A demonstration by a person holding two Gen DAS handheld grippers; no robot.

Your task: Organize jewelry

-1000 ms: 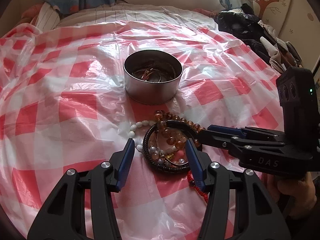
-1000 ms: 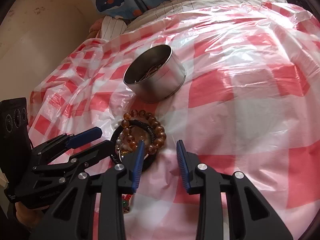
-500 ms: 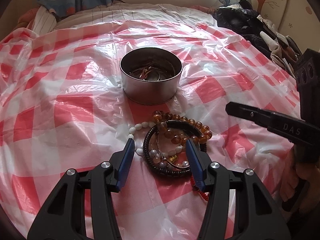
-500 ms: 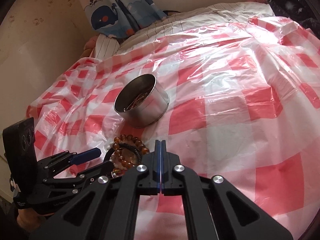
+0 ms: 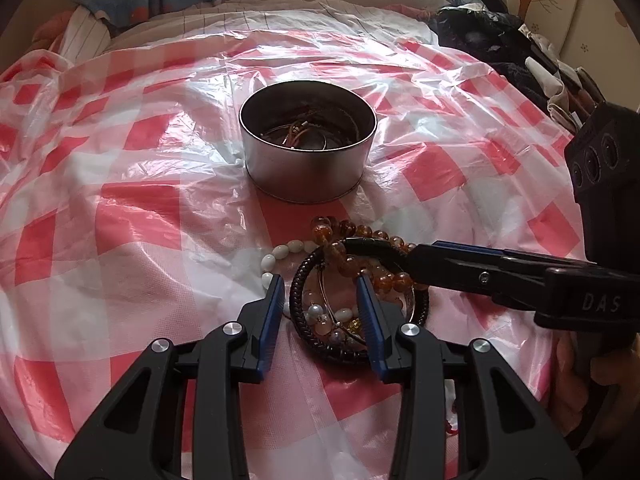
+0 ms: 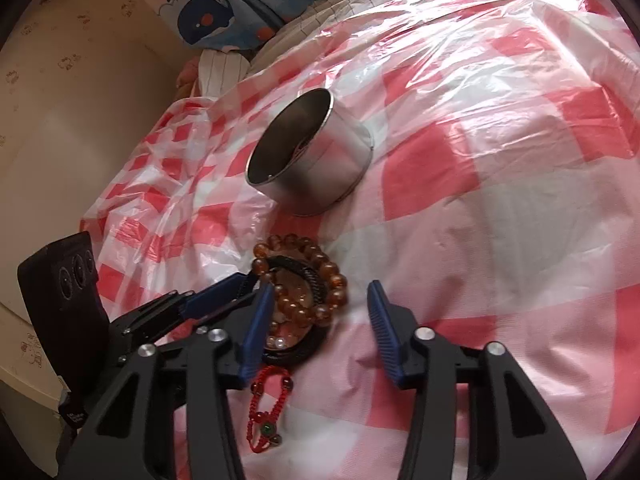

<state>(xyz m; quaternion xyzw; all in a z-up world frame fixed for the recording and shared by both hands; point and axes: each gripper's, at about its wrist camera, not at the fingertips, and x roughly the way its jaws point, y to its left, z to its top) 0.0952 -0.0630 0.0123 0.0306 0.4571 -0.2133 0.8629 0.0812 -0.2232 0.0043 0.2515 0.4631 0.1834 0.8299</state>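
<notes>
I am closing my left gripper (image 5: 320, 312) around the black braided bracelet (image 5: 298, 300), not yet clamped, steadying the pile below the tin (image 5: 308, 168). My right gripper (image 6: 320, 312) is spreading apart, empty, over the amber beads (image 6: 324, 276).

tin (image 5: 308, 168): dull brushed metal
sheet (image 5: 120, 216): glossy crinkled plastic
beads (image 6: 320, 276): shiny amber
my tongs (image 5: 320, 312): matt black plastic
</notes>
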